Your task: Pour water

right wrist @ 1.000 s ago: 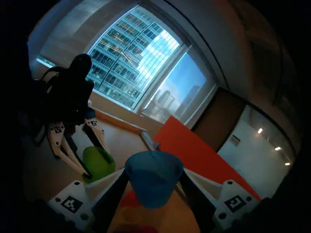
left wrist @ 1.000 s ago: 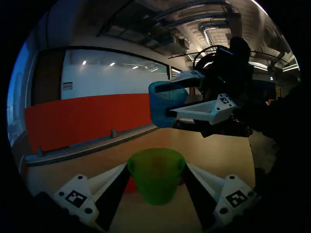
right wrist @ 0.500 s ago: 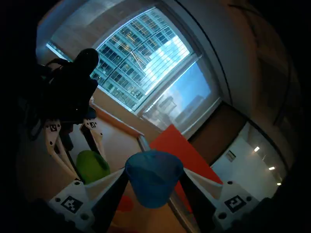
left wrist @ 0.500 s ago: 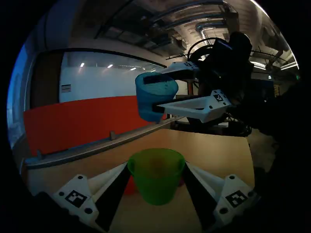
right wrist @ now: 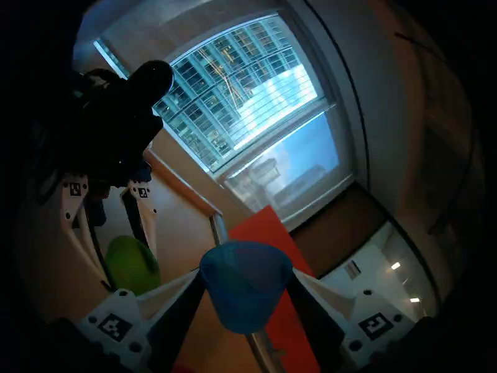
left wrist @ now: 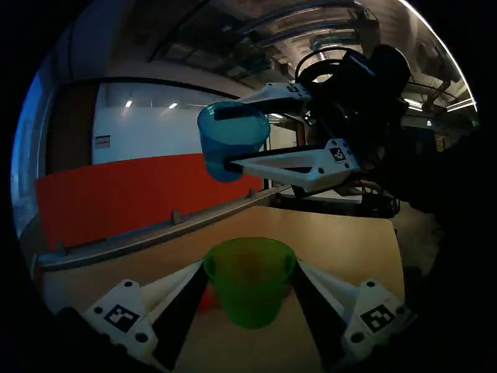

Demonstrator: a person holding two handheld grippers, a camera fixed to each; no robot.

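Observation:
My left gripper [left wrist: 250,281] is shut on a translucent green cup [left wrist: 250,278], held upright low in the left gripper view, just above the wooden table [left wrist: 348,233]. My right gripper [right wrist: 245,292] is shut on a blue cup [right wrist: 245,283] with water in it. In the left gripper view that blue cup [left wrist: 232,148] hangs above and slightly left of the green one, tilted toward the left, between the right gripper's white fingers [left wrist: 292,168]. From the right gripper view the green cup [right wrist: 130,264] sits lower left between the left gripper's fingers [right wrist: 77,230].
A red wall panel [left wrist: 130,193] and a metal rail [left wrist: 155,227] run along the table's far edge. A large window [right wrist: 248,118] shows in the right gripper view. A small red object [left wrist: 205,298] lies on the table behind the green cup.
The right gripper has carried the blue cup up and to the left, over the green cup, and tilted it further. The left gripper and green cup have stayed put.

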